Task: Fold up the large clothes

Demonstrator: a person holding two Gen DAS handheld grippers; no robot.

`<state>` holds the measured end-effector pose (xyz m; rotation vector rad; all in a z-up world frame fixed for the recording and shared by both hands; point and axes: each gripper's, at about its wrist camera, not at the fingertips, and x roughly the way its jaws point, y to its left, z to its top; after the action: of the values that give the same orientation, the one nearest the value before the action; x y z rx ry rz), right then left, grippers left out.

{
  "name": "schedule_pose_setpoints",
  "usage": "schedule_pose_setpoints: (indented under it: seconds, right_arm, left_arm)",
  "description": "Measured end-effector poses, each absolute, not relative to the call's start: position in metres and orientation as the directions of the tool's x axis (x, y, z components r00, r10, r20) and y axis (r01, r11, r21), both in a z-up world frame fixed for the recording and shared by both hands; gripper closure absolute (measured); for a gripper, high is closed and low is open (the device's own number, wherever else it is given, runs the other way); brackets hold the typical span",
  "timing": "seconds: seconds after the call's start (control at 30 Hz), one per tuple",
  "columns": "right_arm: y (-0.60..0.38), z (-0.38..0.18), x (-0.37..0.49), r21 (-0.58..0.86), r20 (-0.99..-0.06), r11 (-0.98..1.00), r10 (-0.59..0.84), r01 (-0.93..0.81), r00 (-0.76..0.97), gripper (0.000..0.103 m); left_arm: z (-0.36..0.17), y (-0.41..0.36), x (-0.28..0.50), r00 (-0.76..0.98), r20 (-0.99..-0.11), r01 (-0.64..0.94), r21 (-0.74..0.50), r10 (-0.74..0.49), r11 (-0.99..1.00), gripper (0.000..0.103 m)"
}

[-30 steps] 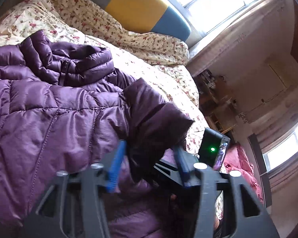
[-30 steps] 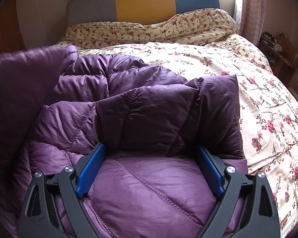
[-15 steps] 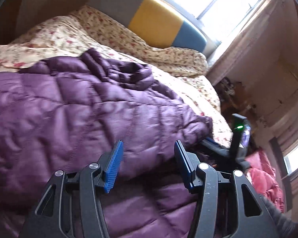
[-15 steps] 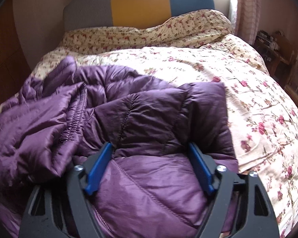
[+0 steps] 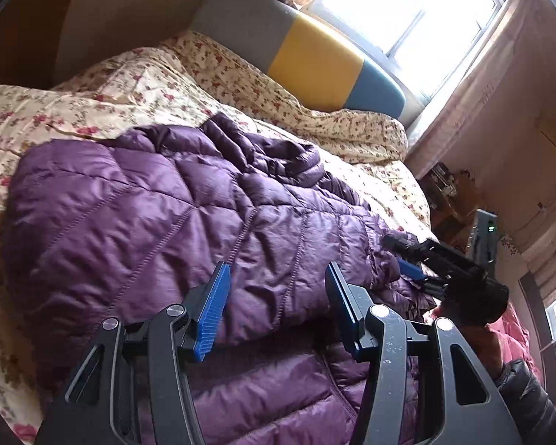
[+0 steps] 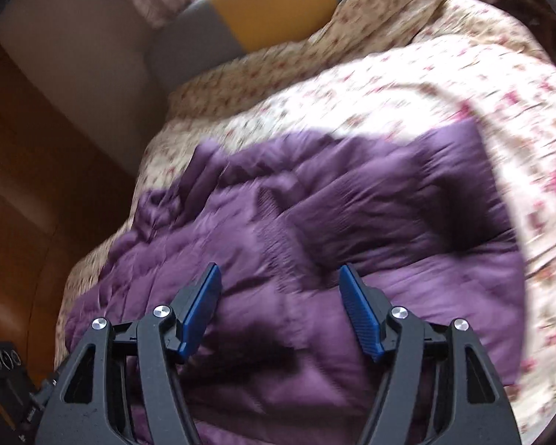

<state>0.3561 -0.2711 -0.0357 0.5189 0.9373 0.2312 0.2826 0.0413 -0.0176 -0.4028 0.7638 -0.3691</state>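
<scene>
Jaws on both tools stand wide apart and hold nothing: the left gripper (image 5: 276, 293) hangs just above the jacket (image 5: 159, 222) with its blue pads clear of the fabric, and the right gripper (image 6: 280, 298) does the same in its own view, which is smeared by motion blur so fine detail there is hard to read. From the left view the right gripper (image 5: 413, 265) shows again at the jacket's far edge, low against the cloth, though whether it touches cannot be told. The jacket, a purple quilted puffer, lies spread across the bed (image 5: 103, 85) over a floral quilt, one layer lapped over another, with the bunched collar (image 5: 263, 144) toward the headboard (image 5: 315, 59). Judging by its sheen and puffed channels, it should be light for its bulk, soft and springy, and the shell looks slick, so a shallow pinch on a fat panel would likely slide off or squeeze out. Better holds would be the thinner, firmer parts: the hem, the zipper placket running down the front (image 5: 241, 230), a cuff, or a stitched seam line where the filling is thin. Taking a deep bite of two layers at an edge should hold more surely than nipping the surface. Trapped air will probably make any fold spring back, so pressing down after laying a flap over seems wise. Nothing here is fragile; the main risk is slipping and a lopsided fold.
</scene>
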Motion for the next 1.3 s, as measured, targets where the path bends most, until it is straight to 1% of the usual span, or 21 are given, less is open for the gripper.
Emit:
schedule_pose_setpoints:
  seconds: [0.03, 0.07, 0.17, 0.27, 0.37, 0.53, 0.57, 0.6, 0.67, 0.73, 0.8, 0.83, 0.87, 0.9, 0.93, 0.97, 1.0, 1.13, 1.23, 1.27, 1.3]
  right_arm:
    - [-0.265, -0.037, 0.357, 0.509, -0.713, 0.861, 0.406, 0.023, 0.571, 0.053]
    - [-0.260, -0.038, 0.358, 0.498, -0.720, 0.867, 0.404, 0.014, 0.564, 0.067]
    - [-0.252, -0.036, 0.354, 0.448, -0.732, 0.894, 0.364, 0.004, 0.577, 0.089]
    - [-0.258, -0.030, 0.349, 0.402, -0.734, 0.916, 0.307, 0.023, 0.605, 0.094]
    - [-0.263, -0.026, 0.344, 0.342, -0.741, 0.939, 0.242, 0.042, 0.627, 0.094]
    - [-0.274, -0.021, 0.339, 0.193, -0.761, 0.977, 0.090, 0.093, 0.642, 0.096]
    - [-0.276, -0.021, 0.336, 0.160, -0.765, 0.981, 0.053, 0.109, 0.642, 0.101]
    - [-0.279, -0.020, 0.333, 0.124, -0.768, 0.983, 0.011, 0.132, 0.640, 0.103]
    - [-0.288, -0.023, 0.330, 0.077, -0.773, 0.980, -0.057, 0.182, 0.632, 0.103]
    - [-0.305, -0.032, 0.326, 0.082, -0.792, 0.970, -0.077, 0.230, 0.606, 0.103]
    - [-0.322, -0.040, 0.321, 0.122, -0.805, 0.957, -0.059, 0.262, 0.590, 0.103]
    - [-0.328, -0.041, 0.318, 0.147, -0.798, 0.953, -0.045, 0.267, 0.601, 0.103]
    - [-0.333, -0.040, 0.315, 0.196, -0.787, 0.945, -0.006, 0.260, 0.617, 0.099]
    - [-0.336, -0.039, 0.314, 0.224, -0.781, 0.940, 0.016, 0.256, 0.625, 0.093]
    - [-0.339, -0.037, 0.312, 0.260, -0.765, 0.934, 0.043, 0.246, 0.643, 0.083]
    - [-0.340, -0.034, 0.313, 0.289, -0.753, 0.928, 0.069, 0.235, 0.654, 0.059]
    - [-0.340, -0.031, 0.313, 0.319, -0.739, 0.921, 0.095, 0.222, 0.667, 0.053]
    - [-0.327, -0.022, 0.325, 0.397, -0.707, 0.906, 0.199, 0.147, 0.679, 0.052]
    - [-0.310, -0.027, 0.337, 0.412, -0.726, 0.904, 0.250, 0.113, 0.641, 0.052]
    - [-0.305, -0.030, 0.342, 0.416, -0.736, 0.904, 0.268, 0.103, 0.621, 0.060]
    - [-0.301, -0.032, 0.345, 0.416, -0.744, 0.904, 0.276, 0.098, 0.608, 0.082]
  left_arm:
    - [-0.016, 0.047, 0.281, 0.675, -0.585, 0.164, -0.474, -0.449, 0.865, 0.050]
    - [-0.014, 0.054, 0.279, 0.684, -0.581, 0.153, -0.477, -0.441, 0.866, 0.050]
    - [-0.010, 0.076, 0.276, 0.713, -0.568, 0.109, -0.490, -0.412, 0.865, 0.050]
    - [-0.009, 0.099, 0.277, 0.732, -0.562, 0.061, -0.509, -0.385, 0.859, 0.050]
    - [-0.010, 0.109, 0.280, 0.738, -0.568, 0.039, -0.503, -0.364, 0.863, 0.050]
    - [-0.018, 0.103, 0.292, 0.722, -0.604, 0.035, -0.455, -0.338, 0.890, 0.050]
    - [-0.019, 0.100, 0.294, 0.718, -0.611, 0.036, -0.444, -0.332, 0.895, 0.050]
    - [-0.021, 0.096, 0.298, 0.715, -0.623, 0.033, -0.425, -0.319, 0.905, 0.050]
    - [-0.025, 0.091, 0.305, 0.709, -0.638, 0.026, -0.402, -0.300, 0.915, 0.050]
    - [-0.029, 0.087, 0.315, 0.701, -0.658, 0.011, -0.374, -0.274, 0.927, 0.050]
    - [-0.033, 0.083, 0.322, 0.697, -0.665, 0.006, -0.368, -0.267, 0.930, 0.050]
    - [-0.033, 0.082, 0.323, 0.699, -0.664, 0.004, -0.365, -0.263, 0.931, 0.050]
    - [-0.033, 0.082, 0.322, 0.702, -0.660, 0.007, -0.371, -0.269, 0.929, 0.050]
    - [-0.033, 0.082, 0.321, 0.703, -0.656, 0.011, -0.376, -0.274, 0.927, 0.050]
    - [-0.034, 0.082, 0.319, 0.704, -0.655, 0.013, -0.373, -0.274, 0.928, 0.050]
    - [-0.035, 0.083, 0.318, 0.702, -0.657, 0.016, -0.372, -0.276, 0.928, 0.050]
    - [-0.035, 0.082, 0.318, 0.701, -0.657, 0.018, -0.372, -0.277, 0.928, 0.050]
    - [-0.034, 0.086, 0.313, 0.702, -0.657, 0.024, -0.367, -0.277, 0.930, 0.050]
    - [-0.032, 0.087, 0.310, 0.704, -0.653, 0.024, -0.371, -0.279, 0.928, 0.050]
    - [-0.032, 0.087, 0.310, 0.704, -0.653, 0.024, -0.370, -0.279, 0.929, 0.050]
    - [-0.032, 0.088, 0.309, 0.705, -0.653, 0.023, -0.371, -0.278, 0.928, 0.050]
